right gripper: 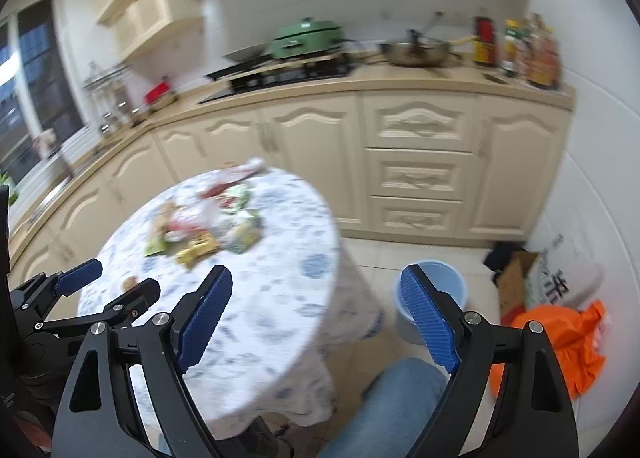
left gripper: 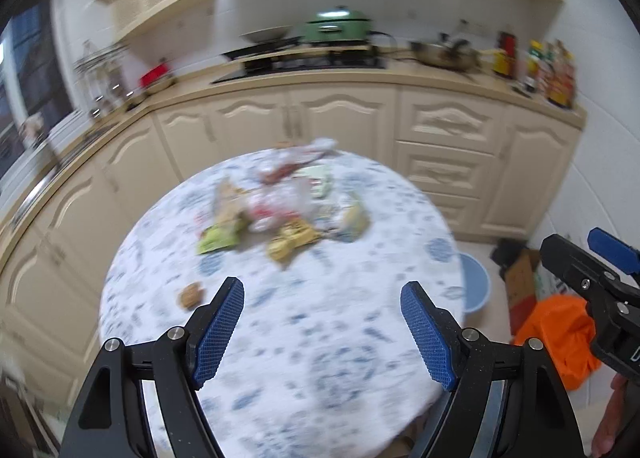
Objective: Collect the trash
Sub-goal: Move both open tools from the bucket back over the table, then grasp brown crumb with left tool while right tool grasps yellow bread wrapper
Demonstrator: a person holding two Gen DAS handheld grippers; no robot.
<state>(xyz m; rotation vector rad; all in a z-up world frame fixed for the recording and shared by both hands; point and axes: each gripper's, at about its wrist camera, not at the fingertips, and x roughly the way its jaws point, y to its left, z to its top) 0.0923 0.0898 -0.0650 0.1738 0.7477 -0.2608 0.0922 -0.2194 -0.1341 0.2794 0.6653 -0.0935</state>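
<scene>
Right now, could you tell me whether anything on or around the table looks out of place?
Yes. A heap of crumpled snack wrappers is strewn across the far half of the round table, and one small brown scrap lies apart near its left edge. Both grippers are open and empty.

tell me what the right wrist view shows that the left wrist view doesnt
Only the right wrist view shows the person's jeans-clad leg below the right gripper, and the blue bucket whole on the floor.

Only the left wrist view shows the table's near edge close up, the left gripper over it.

Both show the pile of wrappers on the table, the small brown scrap near its edge, the orange bag and both grippers open and empty.
</scene>
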